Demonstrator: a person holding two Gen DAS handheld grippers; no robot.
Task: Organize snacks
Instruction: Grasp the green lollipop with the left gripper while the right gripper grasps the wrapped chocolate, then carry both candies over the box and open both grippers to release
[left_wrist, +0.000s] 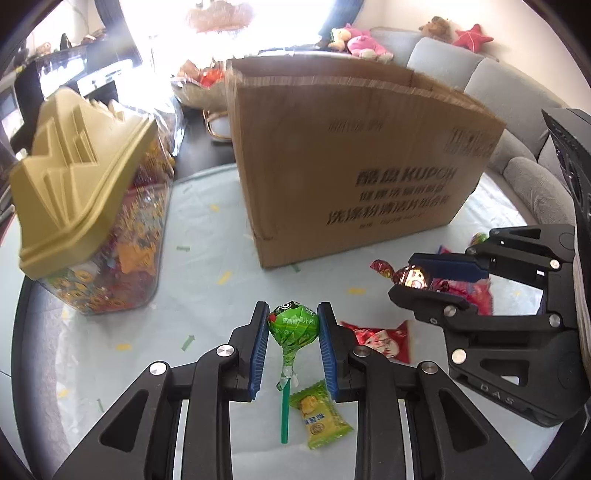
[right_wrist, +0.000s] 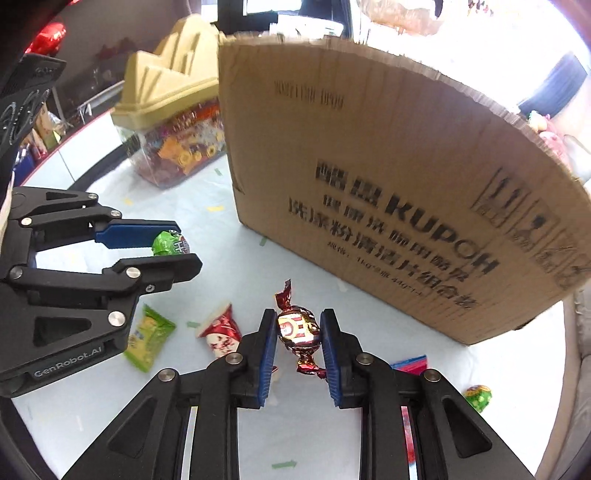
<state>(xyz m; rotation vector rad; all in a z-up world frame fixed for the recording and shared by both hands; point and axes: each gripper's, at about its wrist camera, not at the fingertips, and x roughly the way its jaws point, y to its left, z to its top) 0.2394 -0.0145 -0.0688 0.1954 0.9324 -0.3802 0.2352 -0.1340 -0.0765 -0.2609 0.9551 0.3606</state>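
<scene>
My left gripper (left_wrist: 293, 323) is shut on a green lollipop (left_wrist: 293, 322), whose green stick (left_wrist: 284, 413) hangs down between the fingers. The same gripper (right_wrist: 176, 248) shows at the left of the right wrist view with the lollipop (right_wrist: 168, 243) in it. My right gripper (right_wrist: 298, 328) is shut on a red and gold twist-wrapped candy (right_wrist: 298, 329); from the left wrist view that gripper (left_wrist: 412, 278) grips the candy (left_wrist: 413, 277) at the right. An open cardboard box (left_wrist: 354, 162) stands just beyond both grippers. Loose on the table lie a yellow-green packet (left_wrist: 319, 415) and a red and white packet (left_wrist: 382, 338).
A clear snack jar with a gold sculpted lid (left_wrist: 74, 177) stands left of the box. More wrapped sweets lie to the right: a green ball candy (right_wrist: 478, 397) and a pink-blue packet (right_wrist: 410, 363). A grey sofa (left_wrist: 517, 96) with plush toys runs behind the round table (left_wrist: 207, 302).
</scene>
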